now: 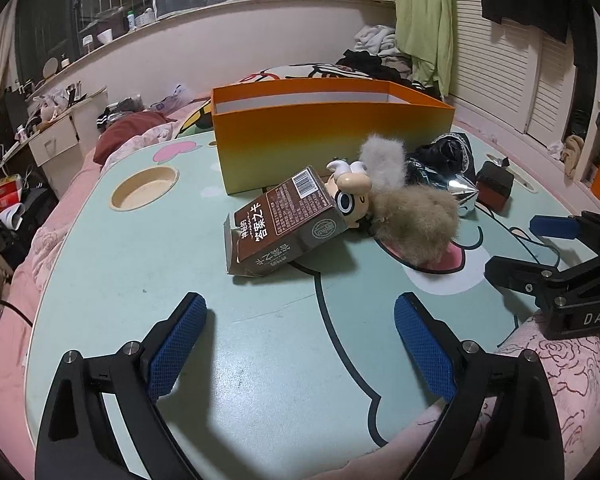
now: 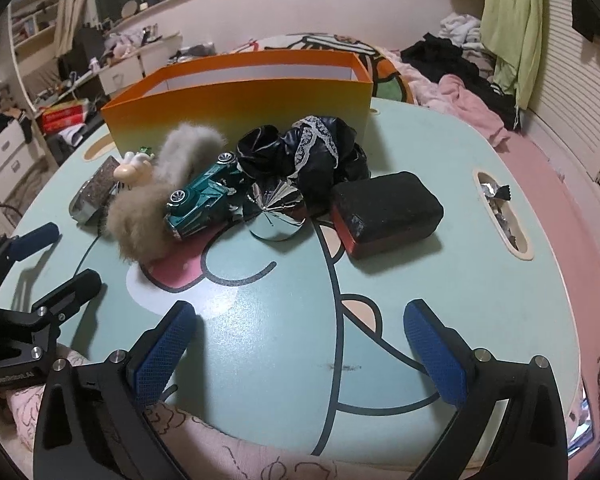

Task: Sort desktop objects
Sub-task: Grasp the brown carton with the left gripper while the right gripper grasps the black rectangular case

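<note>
Basically nothing is sorted yet: the orange box (image 1: 332,128) at the far side of the tabletop (image 1: 180,280) shows only bare inner wall, and the clutter sits in a heap just in front of it. Left gripper (image 1: 300,344) hovers low over bare tabletop, jaws wide, nothing between them, nearest thing is the brown carton (image 1: 276,224) leaning on the figurine (image 1: 352,196) and fur puffs (image 1: 416,224). Right gripper (image 2: 300,344) same: jaws spread fully, holding nothing, touching nothing. Ahead of it lie the toy car (image 2: 198,202), a foil cone (image 2: 276,216), black lace cloth (image 2: 304,148) and a dark block (image 2: 384,212). Best move, I'd say: take outliers first. Left goes for the carton across its narrow sides, lifting clear so the figurine doesn't drag. Right takes the block, which stands slightly apart. Leave the tangled cloth and fur till later. Risk: foil cone may slip or crush.
</note>
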### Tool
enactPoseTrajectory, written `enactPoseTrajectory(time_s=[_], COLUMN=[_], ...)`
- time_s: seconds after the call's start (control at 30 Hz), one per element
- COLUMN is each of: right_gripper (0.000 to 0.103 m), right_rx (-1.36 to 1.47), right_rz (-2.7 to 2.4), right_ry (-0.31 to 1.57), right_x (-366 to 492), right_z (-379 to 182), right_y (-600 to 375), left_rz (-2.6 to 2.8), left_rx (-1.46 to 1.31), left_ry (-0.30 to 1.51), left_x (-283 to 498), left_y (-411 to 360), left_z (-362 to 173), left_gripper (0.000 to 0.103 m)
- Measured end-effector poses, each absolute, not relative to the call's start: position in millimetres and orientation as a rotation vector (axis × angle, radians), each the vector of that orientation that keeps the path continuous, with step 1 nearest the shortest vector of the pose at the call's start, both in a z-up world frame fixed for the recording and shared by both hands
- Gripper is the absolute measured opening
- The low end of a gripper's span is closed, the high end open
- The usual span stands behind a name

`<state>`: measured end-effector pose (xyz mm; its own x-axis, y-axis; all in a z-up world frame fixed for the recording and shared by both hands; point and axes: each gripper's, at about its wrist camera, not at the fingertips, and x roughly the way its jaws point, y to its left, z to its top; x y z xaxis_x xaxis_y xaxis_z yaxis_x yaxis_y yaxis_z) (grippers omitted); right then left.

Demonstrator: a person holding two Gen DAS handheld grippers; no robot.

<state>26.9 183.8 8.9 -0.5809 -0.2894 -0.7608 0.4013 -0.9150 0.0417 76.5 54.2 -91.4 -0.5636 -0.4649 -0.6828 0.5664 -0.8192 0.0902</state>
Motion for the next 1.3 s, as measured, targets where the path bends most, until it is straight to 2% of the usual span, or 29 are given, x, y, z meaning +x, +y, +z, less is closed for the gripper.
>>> enactPoseTrajectory(time_s=[0.2,0.27,0.57,0.8,0.9,0.97,1.07,1.17,1.3], right_gripper=[0.103,0.103,0.103,0.103,0.103,0.103,0.103,0.103,0.103], right_rx=[1.15,1.148,1.14,1.139,1.139,1.139,1.139,1.139,1.138], right_rz=[-2.493,-2.495,-2.504,-2.504,-2.504,-2.504,-2.503,-2.503,-2.503], right_ry=[0.184,0.184,0.171,0.17,0.17,0.17,0.17,0.17,0.17], right_x=[28,28,30,30,30,30,30,30,30], right_z=[9,9,8,8,7,7,7,7,7], right_y=[184,184,185,186,186,186,186,186,186], left_rz=[-2.347,-2.323,-2.284,-2.384,-2.411,-2.407,-2.393,-2.403,-2.434], left_rx=[0.972,0.985,1.001,0.966,0.895,0.874,0.858,0.857,0.941], left_ry=[0.182,0.169,0.158,0.234,0.239,0.25,0.348,0.412,0.371], left_x=[77,74,70,82,90,92,97,92,67], left_y=[56,56,55,49,44,34,13,0,8], left_z=[-92,-96,-100,-93,-79,-70,-61,-57,-57], left_gripper=[0.095,0.102,0.103,0.101,0.09,0.074,0.061,0.06,0.063])
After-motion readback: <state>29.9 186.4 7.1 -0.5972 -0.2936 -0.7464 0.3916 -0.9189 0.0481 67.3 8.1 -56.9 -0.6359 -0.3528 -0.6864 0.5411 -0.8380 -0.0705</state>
